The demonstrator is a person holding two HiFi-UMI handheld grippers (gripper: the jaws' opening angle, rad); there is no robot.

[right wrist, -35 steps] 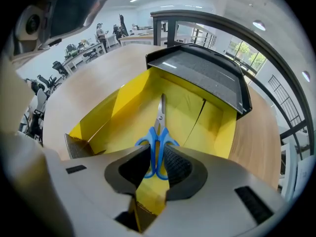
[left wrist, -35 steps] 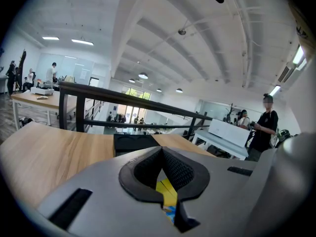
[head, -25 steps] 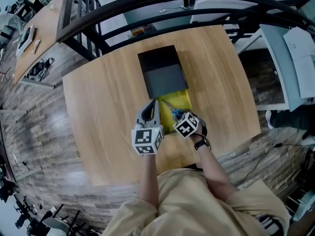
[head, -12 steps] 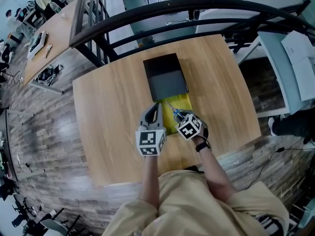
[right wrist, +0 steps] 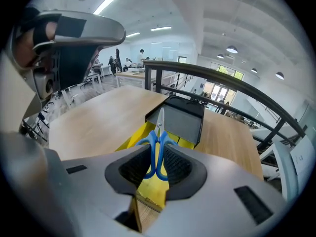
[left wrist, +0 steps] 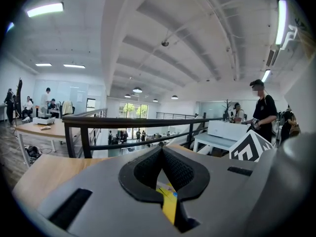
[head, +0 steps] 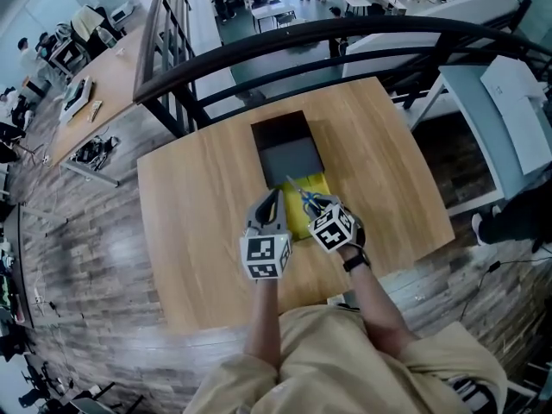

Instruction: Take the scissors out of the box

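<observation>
A pair of scissors (right wrist: 160, 121) with blue handles is held in my right gripper (right wrist: 158, 154), which is shut on the handles; the blade points away from me. They hang just above the yellow box tray (right wrist: 129, 135), which lies on the wooden table (head: 198, 197). The box's black sleeve (head: 289, 149) lies at the tray's far end. In the head view the scissors (head: 300, 193) stick out ahead of the right gripper (head: 314, 205) over the tray (head: 319, 184). My left gripper (head: 274, 195) hovers at the tray's left edge, shut and empty. Its tips (left wrist: 162, 149) meet over a sliver of yellow.
A black curved railing (head: 345, 26) runs just beyond the table's far edge. A white desk (head: 509, 102) stands to the right. The person's lap (head: 345, 360) is against the near edge. People and desks stand in the far room.
Both grippers have risen a little above the table. The right one has lifted the scissors up from the yellow tray, blade still pointing toward the black sleeve.
</observation>
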